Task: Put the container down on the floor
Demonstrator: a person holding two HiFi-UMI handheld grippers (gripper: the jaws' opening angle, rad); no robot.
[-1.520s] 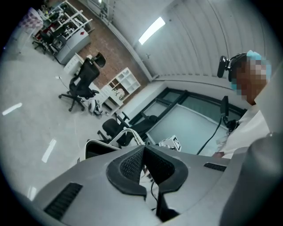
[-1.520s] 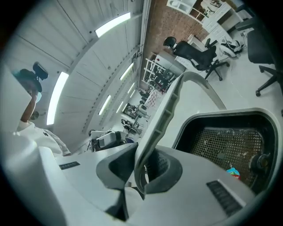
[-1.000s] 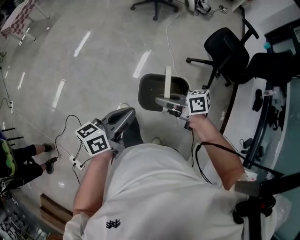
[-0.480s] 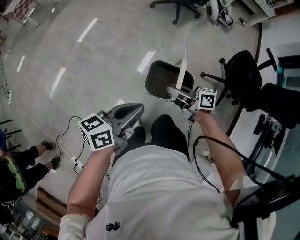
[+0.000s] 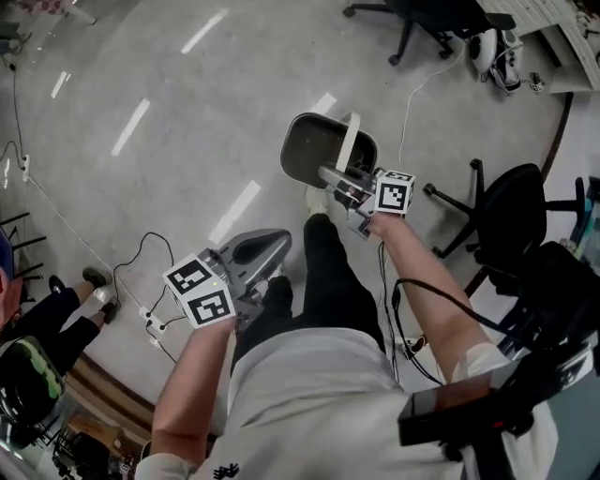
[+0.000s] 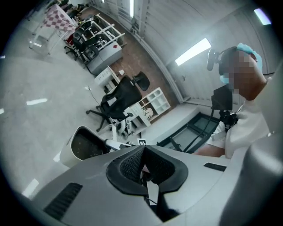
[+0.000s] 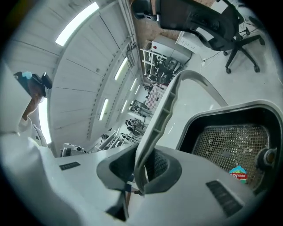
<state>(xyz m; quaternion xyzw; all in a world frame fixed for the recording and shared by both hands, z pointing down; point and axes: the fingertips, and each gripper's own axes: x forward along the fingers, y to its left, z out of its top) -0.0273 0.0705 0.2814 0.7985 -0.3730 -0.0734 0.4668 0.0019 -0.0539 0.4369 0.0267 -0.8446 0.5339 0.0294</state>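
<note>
The container (image 5: 315,152) is a dark grey bin with a pale rim and a pale strap handle (image 5: 349,141). My right gripper (image 5: 336,178) is shut on that handle and holds the bin out in front of the person's legs, over the floor. The right gripper view shows the handle (image 7: 161,115) pinched between the pads and the bin's mesh inside (image 7: 230,141) with a small sticker. My left gripper (image 5: 270,247) is shut and empty at the person's left hip. Its view has the jaws (image 6: 142,161) closed and the container (image 6: 84,145) beyond them.
A black office chair (image 5: 511,220) stands right of the bin, and another (image 5: 422,14) is farther back. Cables and a power strip (image 5: 152,323) lie on the floor at the left. Another person (image 5: 37,328) stands at the left edge. A desk edge runs along the right.
The person has stepped forward and turned, so the chairs slid right in view. The bin stays gripped by its handle and has moved along with the right gripper.
</note>
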